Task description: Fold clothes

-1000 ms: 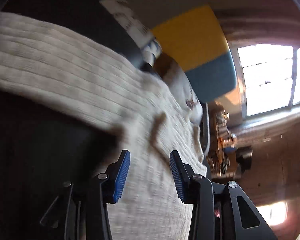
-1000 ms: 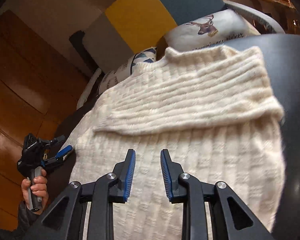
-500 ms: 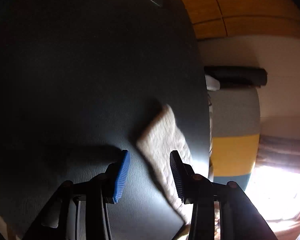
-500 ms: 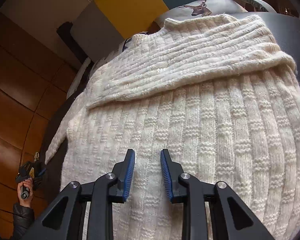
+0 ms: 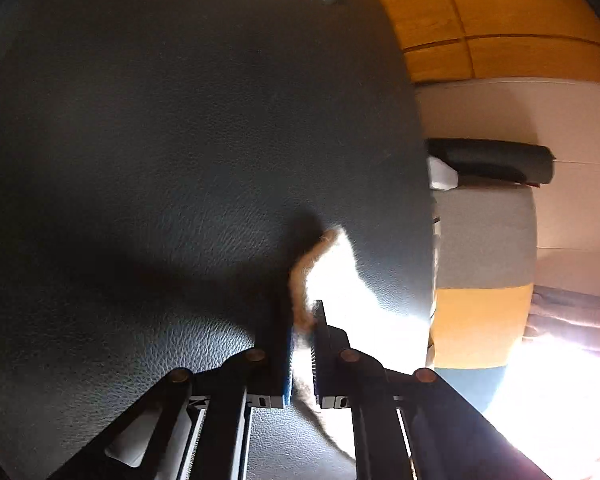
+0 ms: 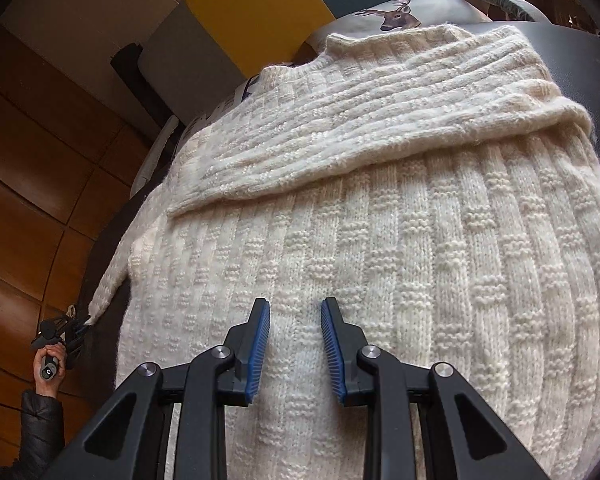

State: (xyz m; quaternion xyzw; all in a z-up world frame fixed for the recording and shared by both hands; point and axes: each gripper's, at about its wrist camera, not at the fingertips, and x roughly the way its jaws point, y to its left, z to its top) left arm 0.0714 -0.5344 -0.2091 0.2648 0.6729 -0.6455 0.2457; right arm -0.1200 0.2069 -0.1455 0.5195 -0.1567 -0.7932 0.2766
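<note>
Cream wool fills most of the right wrist view: a knitted sweater (image 6: 400, 240) lies spread on a dark leather-like table (image 5: 160, 160), with one sleeve (image 6: 340, 132) folded across the chest. The other sleeve (image 6: 112, 276) stretches out to the side, toward the edge of the table. At its end, the left gripper (image 5: 301, 340) has its two blue pads almost together, and the cuff (image 5: 300, 284) of this sleeve is pinched between them. In the left wrist view the cuff looks fuzzy and partly washed out by strong light, so its exact shape is hard to see. In the right wrist view the same tool appears small and far at the left, held by a hand (image 6: 50, 364) with a dark padded cuff below it. The right gripper (image 6: 295, 348) hangs over the lower body of the sweater with its pads clearly apart and nothing between them; I cannot tell if the tips touch the knit. Behind the sweater there is a cushion (image 6: 396, 16) with a deer picture, and a chair back (image 6: 252, 12) in grey, yellow and blue blocks. Wooden floor (image 6: 28, 184) shows at the left.
</note>
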